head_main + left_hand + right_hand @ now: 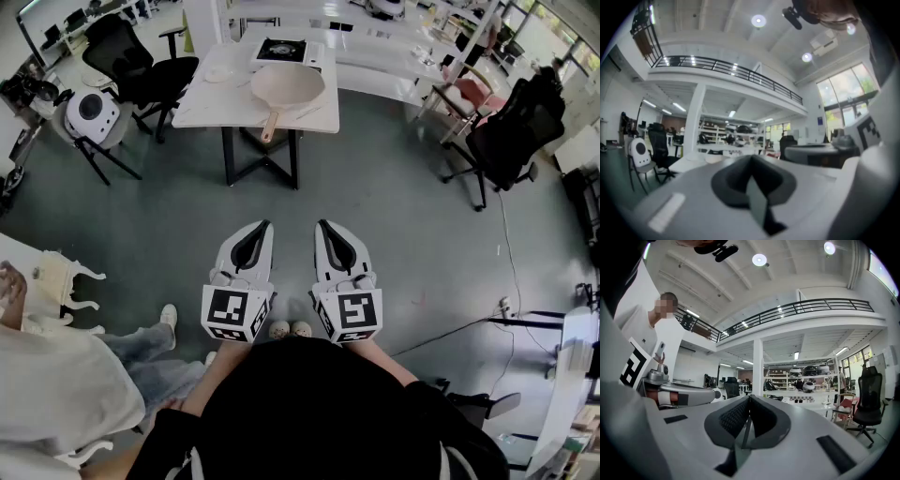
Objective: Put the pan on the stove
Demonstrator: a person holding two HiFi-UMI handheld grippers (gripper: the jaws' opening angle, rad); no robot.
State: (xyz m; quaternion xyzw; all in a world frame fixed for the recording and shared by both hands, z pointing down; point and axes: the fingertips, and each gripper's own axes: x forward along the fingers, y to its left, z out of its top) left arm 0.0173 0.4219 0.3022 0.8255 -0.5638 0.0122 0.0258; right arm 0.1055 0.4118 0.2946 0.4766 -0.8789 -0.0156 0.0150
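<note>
Pan [287, 85], cream-coloured, round and shallow, with a pale wooden handle [270, 125]: lay on the white bench [202, 108] across the room, held by nothing.

Left fingers [733, 180]: dark-padded, closed together, nothing between them.

Right fingers [732, 416]: ribbed dark pads, likewise closed together, nothing between them.

Left gripper [264, 225] and right gripper [322, 225]: white-shelled, each with a cube of square markers at its rear. They were held level and side by side, close in front of the person's body, both pointing toward the bench.

Grey floor [375, 197]: a broad stretch lay between the grippers and the bench, so both grippers were well apart from the pan.

Bench, contents: the pan sat toward the front, its handle pointing back at the person with its end at the front edge. Just behind the pan stood the square portable stove [284, 51], black-topped in a white casing. Whether pan and stove touched could not be told at that range.

Black office chair [141, 61]: stood left of the bench.

Step in hand, as judged: the approach, with nothing grasped and the task at its very start.

Next move, as judged: close the gap to the bench, part one pair of fingers and shut them on the handle, the nearest purchase. Then lift the pan, keep it level, and carry it a short way back onto the stove top.
</note>
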